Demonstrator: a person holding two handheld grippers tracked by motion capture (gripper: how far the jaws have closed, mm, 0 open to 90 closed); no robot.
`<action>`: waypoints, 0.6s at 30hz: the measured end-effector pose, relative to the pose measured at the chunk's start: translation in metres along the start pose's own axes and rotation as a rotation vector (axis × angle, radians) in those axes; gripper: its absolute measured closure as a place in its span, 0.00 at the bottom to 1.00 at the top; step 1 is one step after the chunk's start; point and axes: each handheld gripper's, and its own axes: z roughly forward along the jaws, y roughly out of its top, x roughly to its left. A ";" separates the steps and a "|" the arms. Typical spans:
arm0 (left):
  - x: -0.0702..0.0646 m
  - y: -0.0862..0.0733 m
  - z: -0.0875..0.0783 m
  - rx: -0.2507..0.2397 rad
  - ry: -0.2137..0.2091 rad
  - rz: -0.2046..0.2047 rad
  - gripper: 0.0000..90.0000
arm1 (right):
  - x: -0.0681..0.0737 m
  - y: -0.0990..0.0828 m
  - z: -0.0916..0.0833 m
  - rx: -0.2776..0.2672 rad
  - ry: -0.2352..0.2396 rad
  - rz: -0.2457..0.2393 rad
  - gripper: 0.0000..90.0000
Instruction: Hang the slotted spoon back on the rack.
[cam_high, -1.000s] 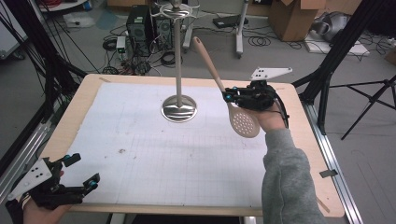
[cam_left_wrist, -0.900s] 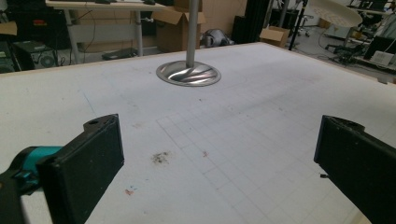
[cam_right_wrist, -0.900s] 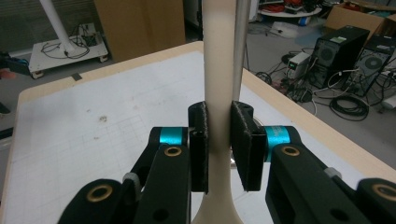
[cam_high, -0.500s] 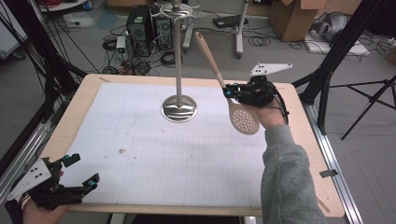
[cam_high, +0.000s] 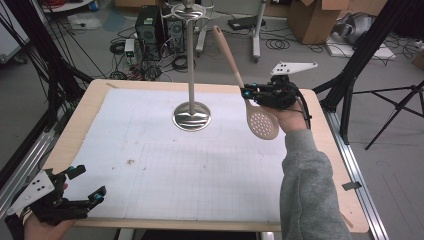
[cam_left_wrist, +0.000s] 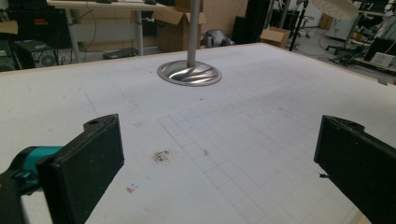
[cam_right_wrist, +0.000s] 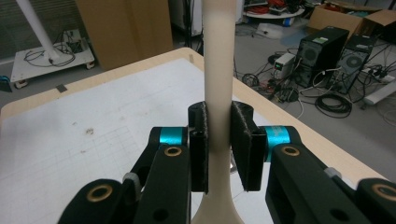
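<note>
Slotted spoon (cam_high: 252, 102), beige, was clamped by its handle in the right gripper (cam_high: 246, 93), jaws closed tight on both sides of the shaft. It hung in the air over the right half of the table (cam_high: 165, 165), perforated head low, handle tip angled up toward the metal stand (cam_high: 191, 65). Spoon sat just right of the stand's round base, not touching. Left gripper (cam_high: 86, 183) rested at the near left corner, jaws wide apart, nothing between them.

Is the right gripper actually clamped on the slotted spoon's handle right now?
Touching. The right gripper view shows the right gripper pads pressed against both sides of the slotted spoon handle, no gap.
</note>
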 end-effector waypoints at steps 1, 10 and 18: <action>0.000 0.000 0.000 0.002 0.000 -0.001 0.02 | 0.000 0.000 0.000 -0.002 -0.003 0.005 0.87; 0.001 0.000 -0.002 -0.003 0.003 -0.001 0.02 | -0.004 0.004 0.000 -0.013 -0.013 0.017 0.87; 0.002 -0.001 -0.002 0.000 0.009 -0.004 0.02 | -0.006 0.006 0.001 -0.019 -0.020 0.026 0.87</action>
